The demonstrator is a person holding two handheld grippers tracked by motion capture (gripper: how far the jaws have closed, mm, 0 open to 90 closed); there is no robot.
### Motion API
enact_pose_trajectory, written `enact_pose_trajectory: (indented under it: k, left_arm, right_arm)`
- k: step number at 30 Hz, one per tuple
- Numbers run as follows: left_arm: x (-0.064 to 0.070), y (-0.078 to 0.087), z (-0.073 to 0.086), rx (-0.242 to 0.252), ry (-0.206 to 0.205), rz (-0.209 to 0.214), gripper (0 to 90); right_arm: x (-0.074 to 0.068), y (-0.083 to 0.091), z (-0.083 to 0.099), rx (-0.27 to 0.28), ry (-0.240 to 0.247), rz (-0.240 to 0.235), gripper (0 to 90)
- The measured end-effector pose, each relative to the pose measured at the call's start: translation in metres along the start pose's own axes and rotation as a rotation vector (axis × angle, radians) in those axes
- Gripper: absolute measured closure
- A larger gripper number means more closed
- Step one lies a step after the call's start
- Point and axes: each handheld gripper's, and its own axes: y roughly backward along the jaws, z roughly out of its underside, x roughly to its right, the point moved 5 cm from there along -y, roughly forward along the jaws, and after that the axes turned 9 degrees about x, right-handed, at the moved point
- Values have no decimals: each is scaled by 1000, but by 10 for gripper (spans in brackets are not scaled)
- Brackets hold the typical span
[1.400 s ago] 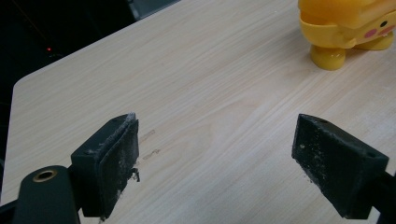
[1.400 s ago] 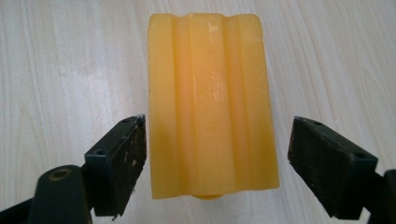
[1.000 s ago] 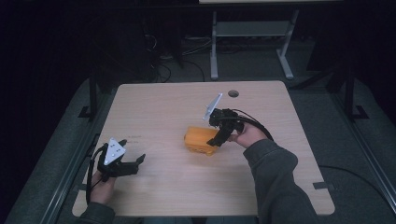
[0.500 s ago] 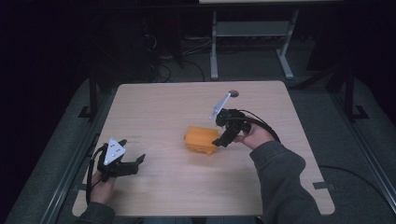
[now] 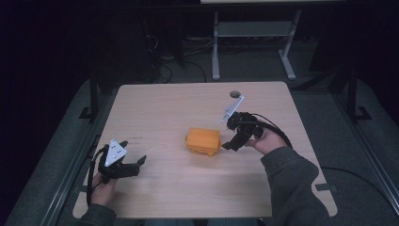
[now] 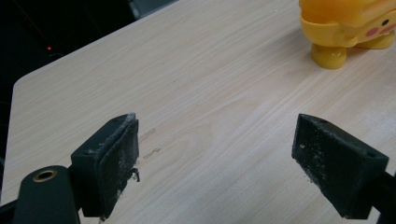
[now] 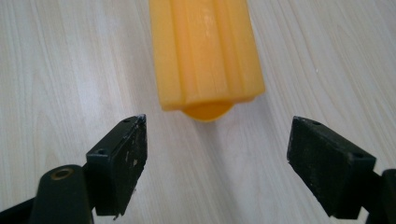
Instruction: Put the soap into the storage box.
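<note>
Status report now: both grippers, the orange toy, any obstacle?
Left gripper open, low at table's near-left corner. Right gripper open, jaws beside the orange toy, not touching. Nothing between them.

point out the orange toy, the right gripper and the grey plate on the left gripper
orange toy (image 5: 202,140): high view, middle of its top face
right gripper (image 5: 229,145): high view, between its open fingertips, beside the toy
grey plate (image 5: 115,152): high view, centre of the three-cornered plate

I work at a pale wood tabletop (image 5: 155,108) in a dim room; grey floor (image 5: 339,117) surrounds it, with a white metal frame (image 5: 254,33) beyond.
</note>
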Motion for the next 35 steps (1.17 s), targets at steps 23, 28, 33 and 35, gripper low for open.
enact_pose_trajectory:
  k: [23, 28, 33, 35]
  left_arm:
    - [1, 0, 0, -2, -1, 4, 141]
    - [2, 0, 1, -1, -3, 4, 141]
    - [4, 0, 1, -4, -1, 8, 141]
    - [4, -1, 1, -1, -4, 8, 141]
  right_arm:
    - [-8, 25, 64, -2, -86, 49, 197]
    - [-16, 27, 88, 11, -121, 56, 196]
    - [-28, 31, 110, 59, -156, 75, 184]
    - [-34, 32, 121, 82, -172, 87, 179]
